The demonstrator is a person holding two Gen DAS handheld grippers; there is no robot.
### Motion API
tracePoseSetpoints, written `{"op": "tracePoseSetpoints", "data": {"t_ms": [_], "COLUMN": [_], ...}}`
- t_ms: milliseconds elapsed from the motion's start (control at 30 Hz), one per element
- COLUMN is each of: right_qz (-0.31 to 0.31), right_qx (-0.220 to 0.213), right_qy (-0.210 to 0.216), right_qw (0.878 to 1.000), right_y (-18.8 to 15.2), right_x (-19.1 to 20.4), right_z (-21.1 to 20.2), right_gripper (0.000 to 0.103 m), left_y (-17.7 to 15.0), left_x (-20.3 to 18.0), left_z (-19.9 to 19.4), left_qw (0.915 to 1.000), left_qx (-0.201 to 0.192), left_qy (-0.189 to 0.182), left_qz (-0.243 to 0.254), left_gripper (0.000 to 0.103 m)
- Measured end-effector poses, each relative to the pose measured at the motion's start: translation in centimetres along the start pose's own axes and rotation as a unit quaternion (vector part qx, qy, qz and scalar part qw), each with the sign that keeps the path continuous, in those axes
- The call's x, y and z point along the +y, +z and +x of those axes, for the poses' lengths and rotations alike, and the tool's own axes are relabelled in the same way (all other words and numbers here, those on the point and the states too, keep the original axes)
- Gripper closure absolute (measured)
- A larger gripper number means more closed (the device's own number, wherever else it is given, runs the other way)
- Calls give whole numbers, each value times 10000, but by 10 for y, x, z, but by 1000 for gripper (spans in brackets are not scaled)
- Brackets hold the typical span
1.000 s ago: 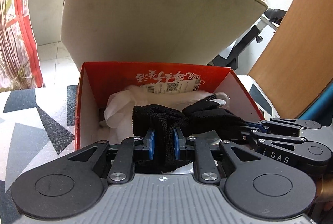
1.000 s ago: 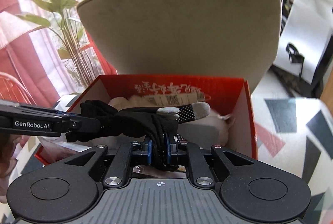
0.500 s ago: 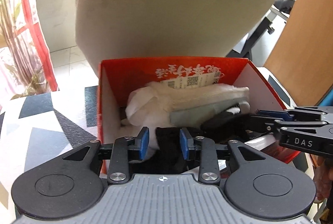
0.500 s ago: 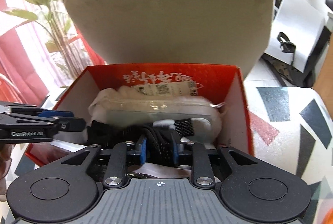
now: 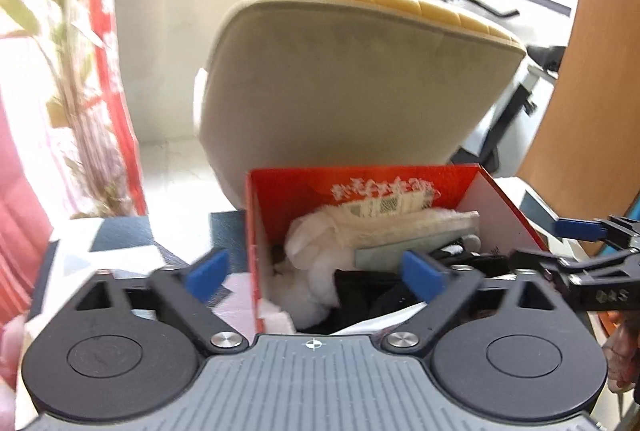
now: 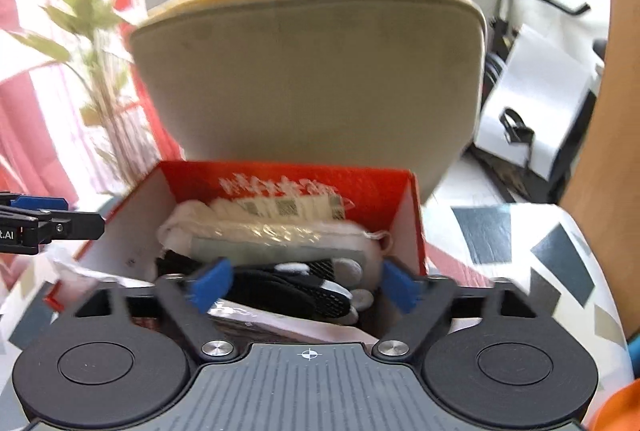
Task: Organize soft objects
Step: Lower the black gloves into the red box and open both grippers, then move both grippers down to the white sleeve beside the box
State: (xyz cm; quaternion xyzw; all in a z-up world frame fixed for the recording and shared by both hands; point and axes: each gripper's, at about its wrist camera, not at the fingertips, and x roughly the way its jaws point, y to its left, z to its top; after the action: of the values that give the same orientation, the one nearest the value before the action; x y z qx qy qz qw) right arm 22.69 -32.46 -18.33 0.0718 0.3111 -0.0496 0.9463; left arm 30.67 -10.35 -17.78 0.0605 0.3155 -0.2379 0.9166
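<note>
my left gripper (image 5: 316, 273) hangs with its blue pads spread wide and nothing between them, one pad out over the table on the left of the box wall, the other over the box's inside. my right gripper (image 6: 300, 283) is likewise spread wide and holds nothing, its pads straddling the black gloves (image 6: 296, 289) that lie just below in the near part of the red box (image 6: 412, 215). the gloves have dotted grip patches and pale grey fingertips pointing right; in the left view they show as a dark heap (image 5: 360, 291) low in the box, beside crumpled white plastic at the near edge. behind them in the box sits a white bundle in clear wrap (image 6: 272, 235) with a barcode label, leaning against the red back wall with its white lettering. the box stands on a table (image 6: 560, 251) covered in a grey and white triangle pattern. right behind the box, close to its back wall, rises the beige back of a chair (image 6: 312, 79) with a yellow top edge, blocking the view past it. further off to the left is a leafy plant (image 6: 88, 43) before red and pink curtains, and windows run along the far wall.
</note>
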Motion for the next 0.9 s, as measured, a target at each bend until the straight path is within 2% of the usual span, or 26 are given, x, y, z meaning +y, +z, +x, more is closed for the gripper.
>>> {"op": "tracePoseSetpoints", "data": {"t_ms": [33,167,333,533,767,867,900], "right_qz": [-61,27,45,76,300,454,534], "right_qx": [-73,-137,-495,-816,-813,-715,-695], "right_qy": [-23,38,-36,14,-74,-171,-192], "right_qw": [10000,9999,9988,9966,9962,9963,9960], "right_y": [-3,-12,-34,-67,-95,-107,-112], "right_x": [1,1,1,-4,-13,-17,-17], "right_z": [-5,-17,-36,-55,-61,-60,-59], "right_gripper": [0,0,0,1,9,19,20], "left_y": [-4,-18,-46,-88,-122,-130,-135], "left_x": [0,1,6,16,14,9,8], "left_z": [-6,-23,-46,-62,-51,-47,-46], "left_qw": [9999,9994,9984,9966,9951,9951,9949], "left_qx": [-67,-150,-326,-338,-17,49,67], "left_qy": [122,309,464,557,674,612,609], "left_qz": [15,36,-58,-503,-722,-778,-798], "left_gripper": [0,0,0,0,0,1,1]}}
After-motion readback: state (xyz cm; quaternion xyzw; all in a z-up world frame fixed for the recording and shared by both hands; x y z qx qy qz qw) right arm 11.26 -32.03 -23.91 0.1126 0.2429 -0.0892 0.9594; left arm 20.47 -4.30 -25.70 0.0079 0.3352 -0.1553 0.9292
